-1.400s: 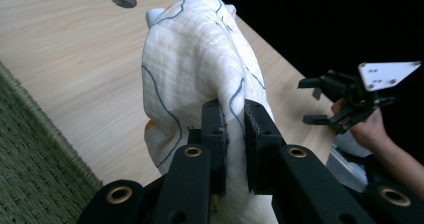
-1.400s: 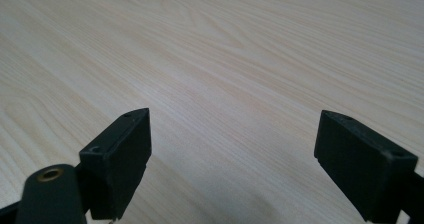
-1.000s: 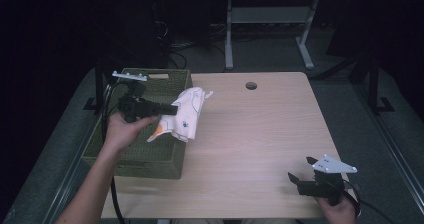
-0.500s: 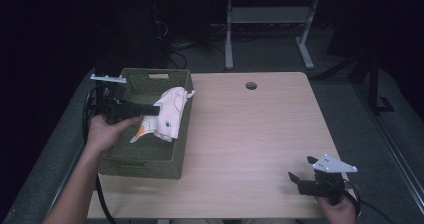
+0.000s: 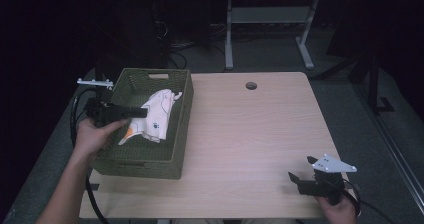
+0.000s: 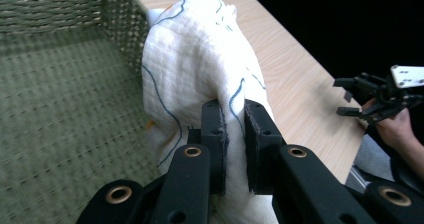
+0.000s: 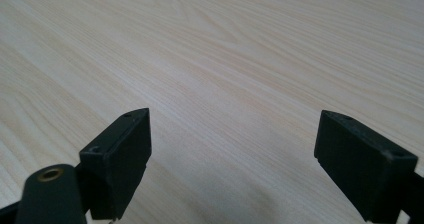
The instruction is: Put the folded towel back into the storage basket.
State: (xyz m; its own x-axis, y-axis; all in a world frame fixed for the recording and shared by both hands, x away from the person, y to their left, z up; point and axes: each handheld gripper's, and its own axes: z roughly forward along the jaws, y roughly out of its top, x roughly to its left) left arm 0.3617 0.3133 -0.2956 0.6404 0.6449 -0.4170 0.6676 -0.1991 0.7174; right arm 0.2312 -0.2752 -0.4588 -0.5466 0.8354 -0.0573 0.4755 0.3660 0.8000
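Two grippers in play here, one in each hand. The left gripper (image 5: 142, 113) is clamped down on a white cloth (image 5: 154, 115) with thin blue lines and a bit of orange on it. In the left gripper view you can see the jaws pinched nearly together with a fold of the cloth (image 6: 200, 79) squeezed between them, and the rest of the fabric bunched up above and draping down past the pads. That cloth is sitting over the inside of a green woven basket (image 5: 172, 159), leaning toward its right wall, with the top corner just about at the rim. The basket is at the left side of a light wooden table (image 5: 250, 134), and its woven floor (image 6: 60, 109) looks bare next to the cloth.

The right gripper (image 5: 299, 180) is way over at the near right corner of the table, well apart from the basket, held low in the person's right hand (image 5: 340, 209). Its jaws are spread wide with nothing between them, and the right gripper view just has plain wood grain (image 7: 230, 74) under them. You can also spot it off in the distance in the left gripper view (image 6: 350, 96).
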